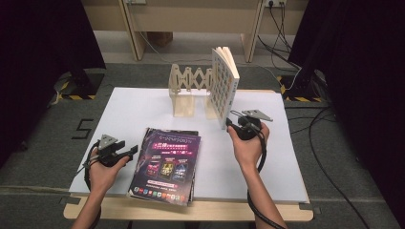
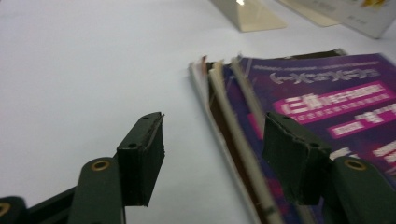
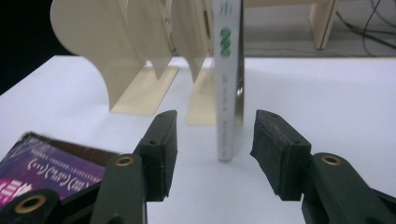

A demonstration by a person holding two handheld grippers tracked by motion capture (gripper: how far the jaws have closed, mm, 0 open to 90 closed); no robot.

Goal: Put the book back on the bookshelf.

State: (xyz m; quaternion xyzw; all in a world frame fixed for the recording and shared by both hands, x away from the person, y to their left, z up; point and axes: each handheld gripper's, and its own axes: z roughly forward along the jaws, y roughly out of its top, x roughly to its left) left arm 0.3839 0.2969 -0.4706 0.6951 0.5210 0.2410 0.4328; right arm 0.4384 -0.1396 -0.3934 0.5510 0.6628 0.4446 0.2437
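A white book stands upright on the white sheet, leaning against the right end of a pale wooden folding rack. My right gripper is at the book's near bottom corner. In the right gripper view its jaws are open, and the book's spine stands just beyond the gap without touching either pad. A stack of purple magazines lies flat at the front. My left gripper sits by the stack's left edge, open, and the stack's spine edge runs between its jaws.
The white sheet covers most of the wooden table. The rack's plates and feet stand left of the book. Cables lie on the floor to the right, and wooden furniture legs stand beyond the table.
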